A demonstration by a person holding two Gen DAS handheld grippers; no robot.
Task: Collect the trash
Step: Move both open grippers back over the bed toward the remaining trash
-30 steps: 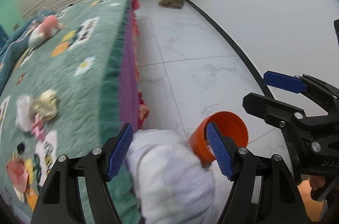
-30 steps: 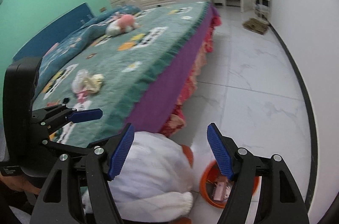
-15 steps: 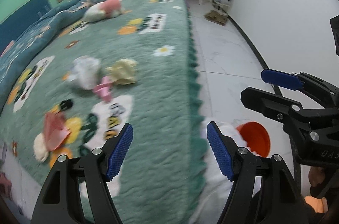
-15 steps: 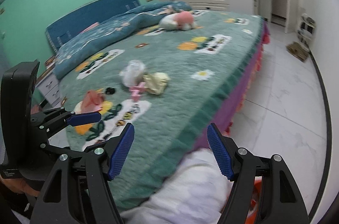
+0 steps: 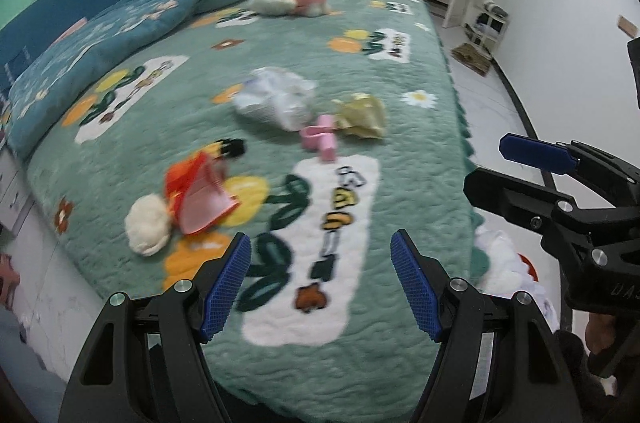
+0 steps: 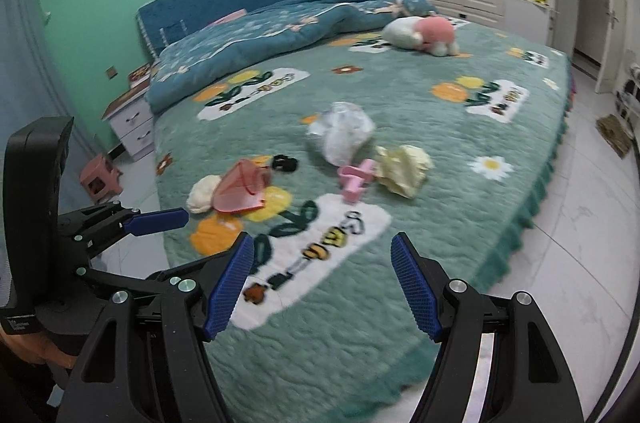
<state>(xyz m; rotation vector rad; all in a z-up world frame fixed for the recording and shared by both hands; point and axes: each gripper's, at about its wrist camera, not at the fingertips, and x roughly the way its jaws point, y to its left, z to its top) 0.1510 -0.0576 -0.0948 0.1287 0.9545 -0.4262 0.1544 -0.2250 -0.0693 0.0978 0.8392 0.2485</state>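
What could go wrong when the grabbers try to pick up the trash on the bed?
The pink wrapper rests against the cream wad, so a pinch might catch both or push one away. The pink piece lies touching the yellow crumpled paper and close to the clear plastic bag, so they could tangle. The bedspread is soft, so fingers may snag fabric. Both the left gripper and right gripper are open and empty.

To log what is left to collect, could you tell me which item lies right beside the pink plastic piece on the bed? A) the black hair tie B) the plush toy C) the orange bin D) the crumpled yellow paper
D: the crumpled yellow paper lies right against the pink plastic piece.
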